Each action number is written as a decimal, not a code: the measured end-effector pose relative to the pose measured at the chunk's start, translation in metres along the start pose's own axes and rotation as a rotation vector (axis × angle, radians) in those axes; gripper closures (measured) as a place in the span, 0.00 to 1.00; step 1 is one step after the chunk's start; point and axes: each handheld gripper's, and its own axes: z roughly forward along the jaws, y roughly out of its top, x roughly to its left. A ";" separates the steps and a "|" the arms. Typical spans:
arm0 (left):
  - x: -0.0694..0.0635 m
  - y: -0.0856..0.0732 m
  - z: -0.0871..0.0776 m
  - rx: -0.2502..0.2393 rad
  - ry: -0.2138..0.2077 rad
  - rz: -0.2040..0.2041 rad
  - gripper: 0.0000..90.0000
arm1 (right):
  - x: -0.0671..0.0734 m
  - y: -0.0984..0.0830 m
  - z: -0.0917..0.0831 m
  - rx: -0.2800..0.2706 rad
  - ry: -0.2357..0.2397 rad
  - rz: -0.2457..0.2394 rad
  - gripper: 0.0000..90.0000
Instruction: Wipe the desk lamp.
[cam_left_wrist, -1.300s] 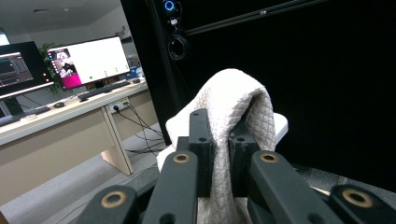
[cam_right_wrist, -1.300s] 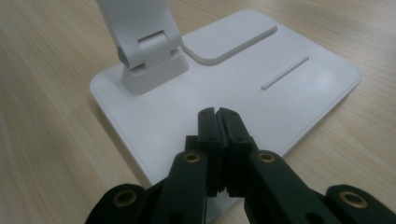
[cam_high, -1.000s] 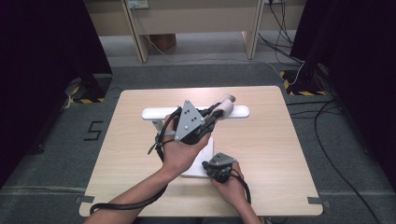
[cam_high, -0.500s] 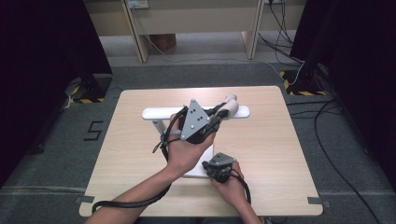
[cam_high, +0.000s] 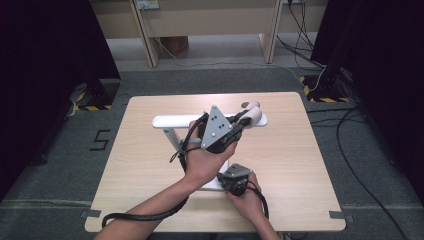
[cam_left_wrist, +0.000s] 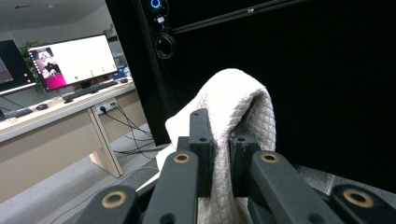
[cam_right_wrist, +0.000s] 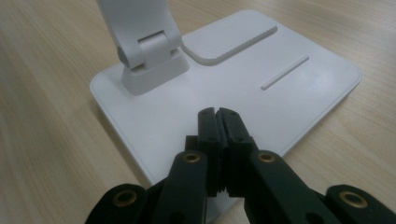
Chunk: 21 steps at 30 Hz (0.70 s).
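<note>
Left hand-held gripper (cam_high: 243, 121) is clamped on a white quilted cloth (cam_left_wrist: 233, 107), holding it right at the far end of the white lamp's bar (cam_high: 172, 121). Right hand-held gripper (cam_right_wrist: 217, 114) has its jaws together with nothing in them, tips resting on the lamp base (cam_right_wrist: 299, 88) to pin it to the desk (cam_high: 300, 165). Risk, I'd say: push too hard with the cloth and the bar swings or the lamp tips, since the hinge post (cam_right_wrist: 140, 42) just ahead of the right gripper looks loose-ish. The left forearm also crosses over the base.
</note>
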 end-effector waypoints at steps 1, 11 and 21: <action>0.000 0.000 0.000 0.000 0.000 0.001 0.93 | 0.000 0.000 0.000 0.000 0.000 0.000 0.98; -0.003 0.002 0.006 0.007 -0.011 0.006 0.93 | 0.000 0.000 0.000 -0.002 0.002 0.003 0.97; -0.006 0.005 0.012 0.016 -0.021 0.011 0.93 | -0.001 0.000 0.000 -0.003 0.002 0.000 0.97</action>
